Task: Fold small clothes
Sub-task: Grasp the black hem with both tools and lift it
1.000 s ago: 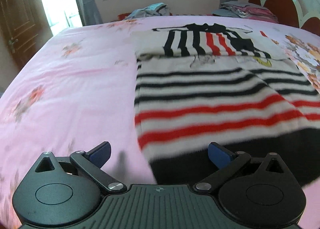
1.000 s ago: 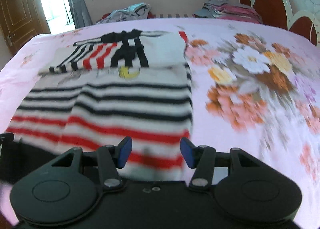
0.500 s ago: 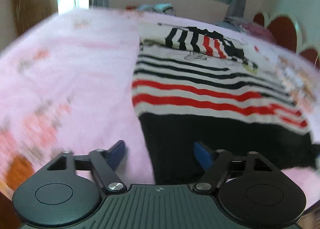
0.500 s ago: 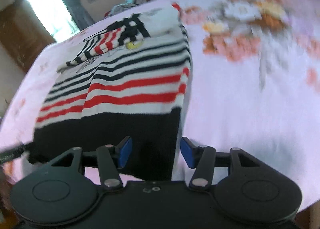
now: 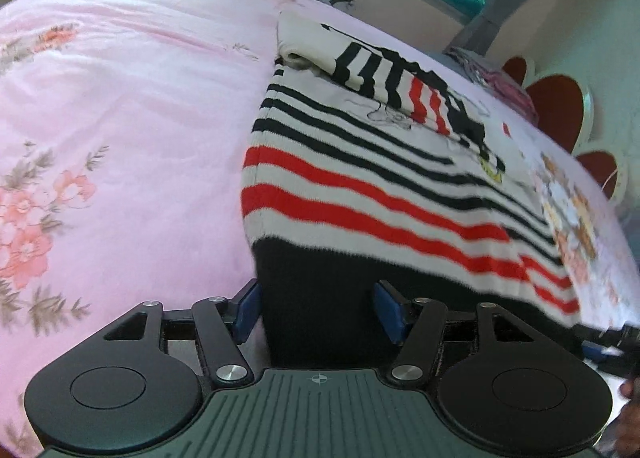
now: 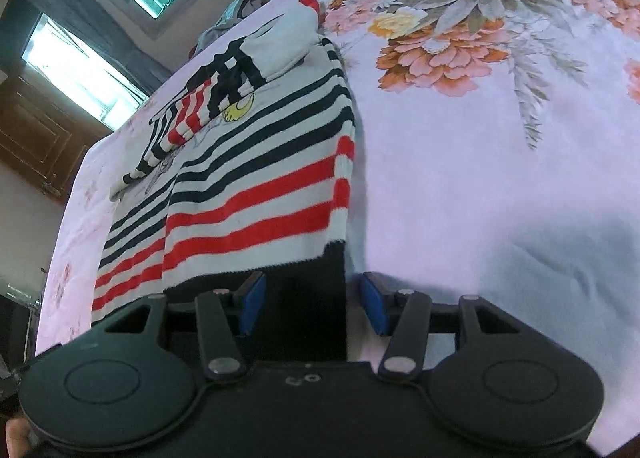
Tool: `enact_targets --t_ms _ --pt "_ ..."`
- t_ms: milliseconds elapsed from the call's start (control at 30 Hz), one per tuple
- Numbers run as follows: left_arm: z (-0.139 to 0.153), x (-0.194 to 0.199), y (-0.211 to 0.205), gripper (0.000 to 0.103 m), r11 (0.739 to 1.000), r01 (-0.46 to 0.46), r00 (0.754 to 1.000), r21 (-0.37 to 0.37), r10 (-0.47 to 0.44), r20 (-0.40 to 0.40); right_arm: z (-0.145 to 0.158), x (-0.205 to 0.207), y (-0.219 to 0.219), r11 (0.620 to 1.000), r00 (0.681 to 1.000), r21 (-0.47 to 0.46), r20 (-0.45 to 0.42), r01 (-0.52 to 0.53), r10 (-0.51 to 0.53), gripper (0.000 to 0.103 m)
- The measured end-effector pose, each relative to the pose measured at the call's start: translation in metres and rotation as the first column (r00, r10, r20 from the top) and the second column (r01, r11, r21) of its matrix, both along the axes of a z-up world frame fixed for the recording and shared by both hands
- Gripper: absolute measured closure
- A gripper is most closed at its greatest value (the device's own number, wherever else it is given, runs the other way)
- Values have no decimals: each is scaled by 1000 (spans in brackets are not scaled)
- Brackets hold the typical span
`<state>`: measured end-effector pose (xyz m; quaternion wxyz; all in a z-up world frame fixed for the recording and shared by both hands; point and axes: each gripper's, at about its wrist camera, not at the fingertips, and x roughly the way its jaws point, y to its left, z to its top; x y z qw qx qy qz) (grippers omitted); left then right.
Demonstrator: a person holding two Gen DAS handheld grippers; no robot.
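A soft, floppy striped sweater point(image 5: 372, 193) lies flat on the pink bed point(image 5: 120, 117). Your left gripper point(image 5: 316, 312) is closing around its black hem corner; your right gripper point(image 6: 314, 304) straddles the other corner, pads apart. Grip through both layers.

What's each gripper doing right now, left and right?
Left gripper: jaws closing, black hem of the striped sweater between them, not yet pinched.
Right gripper: jaws open astride the sweater's other hem corner, nothing gripped.
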<state>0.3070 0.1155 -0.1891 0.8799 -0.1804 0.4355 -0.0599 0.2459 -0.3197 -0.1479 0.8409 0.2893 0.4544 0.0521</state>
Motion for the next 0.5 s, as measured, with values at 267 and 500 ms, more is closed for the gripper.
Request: enact_targets --t_ms 267,500 --pt "-12 3 8 87 989 32 999 -144 -37 -35 -9 -3 12 989 994 98 4 -110 111 74" --pt "-18 10 12 86 981 10 999 -193 -17 -32 -13 -1 2 982 993 146 -6 -116 118 93"
